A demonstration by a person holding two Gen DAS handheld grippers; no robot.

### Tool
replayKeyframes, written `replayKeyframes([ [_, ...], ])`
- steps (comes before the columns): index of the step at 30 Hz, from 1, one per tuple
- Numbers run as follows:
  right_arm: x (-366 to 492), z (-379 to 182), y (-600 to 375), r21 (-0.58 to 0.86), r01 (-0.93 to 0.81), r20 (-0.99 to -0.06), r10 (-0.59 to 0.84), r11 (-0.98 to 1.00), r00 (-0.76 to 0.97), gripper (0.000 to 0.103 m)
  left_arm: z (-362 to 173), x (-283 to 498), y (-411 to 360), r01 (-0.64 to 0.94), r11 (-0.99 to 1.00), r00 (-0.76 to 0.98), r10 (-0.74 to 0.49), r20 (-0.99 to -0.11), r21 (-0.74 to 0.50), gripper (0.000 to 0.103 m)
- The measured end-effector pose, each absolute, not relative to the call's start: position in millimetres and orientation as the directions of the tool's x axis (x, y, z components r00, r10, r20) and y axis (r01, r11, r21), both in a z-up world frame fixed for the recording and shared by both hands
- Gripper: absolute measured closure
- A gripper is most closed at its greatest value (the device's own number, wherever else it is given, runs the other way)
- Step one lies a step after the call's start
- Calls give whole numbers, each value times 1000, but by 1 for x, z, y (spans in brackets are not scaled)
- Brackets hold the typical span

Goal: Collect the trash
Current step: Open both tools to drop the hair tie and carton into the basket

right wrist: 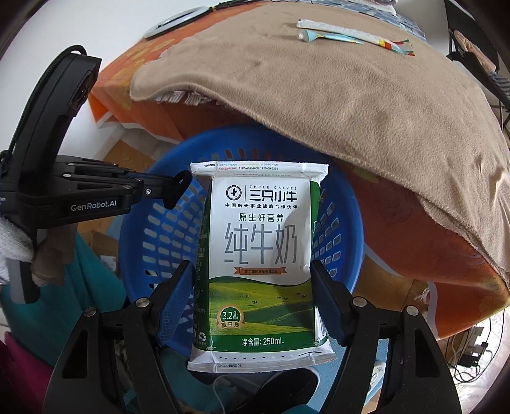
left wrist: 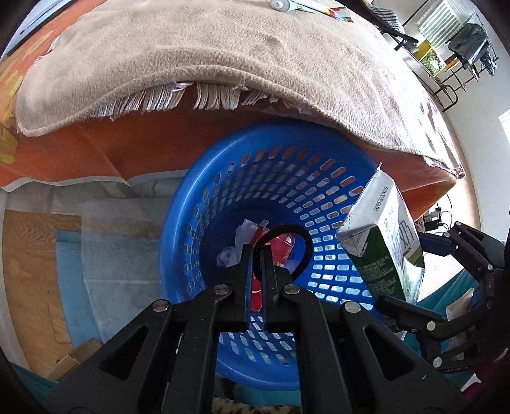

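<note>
Over the blue basket (left wrist: pixel 204 203) the right gripper (right wrist: pixel 251 270) clamps the green-and-white milk carton (right wrist: pixel 258 264) upright above the rim, while the left gripper (left wrist: pixel 255 251), nearly shut, pinches a black hair band (left wrist: pixel 302 242) above red trash (left wrist: pixel 280 251) inside.

Both wrist views look down, close, sharing blue basket (left wrist: pixel 204 203).

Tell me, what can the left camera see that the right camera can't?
Only the left wrist view looks down into the basket, showing red and clear trash at the bottom and a black hair tie pinched in the left gripper. Only the right wrist view shows the carton's printed front and a toothpaste tube. Both show the blue basket, milk carton, and tan towel.
</note>
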State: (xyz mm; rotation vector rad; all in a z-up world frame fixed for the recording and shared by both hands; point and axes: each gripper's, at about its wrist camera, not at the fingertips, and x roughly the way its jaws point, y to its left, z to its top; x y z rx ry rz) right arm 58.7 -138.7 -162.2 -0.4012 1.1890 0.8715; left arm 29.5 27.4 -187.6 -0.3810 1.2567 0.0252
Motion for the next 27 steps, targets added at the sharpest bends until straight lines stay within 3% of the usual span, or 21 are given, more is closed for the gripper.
replayKeyframes([
  [10, 61, -176, -130, 160, -752, -932, 348, 639, 97, 30, -198, 31, 26, -243, 939, 281, -172, -944, -243, 101],
  [12, 62, -177, -130, 161, -748, -933, 346, 643, 97, 30, -201, 31, 26, -247, 939, 273, -170, -947, -240, 96],
  [17, 66, -178, -134, 166, -735, -933, 345, 658, 99, 30, -200, 31, 27, -262, 939, 284, -147, -948, -224, 51],
  [22, 69, -178, -139, 174, -720, -931, 351, 672, 102, 30, -201, 32, 30, -269, 937, 276, -146, -950, -223, 44],
  [27, 71, -176, -141, 179, -708, -929, 355, 683, 107, 30, -201, 34, 30, -270, 938, 267, -143, -953, -217, 43],
])
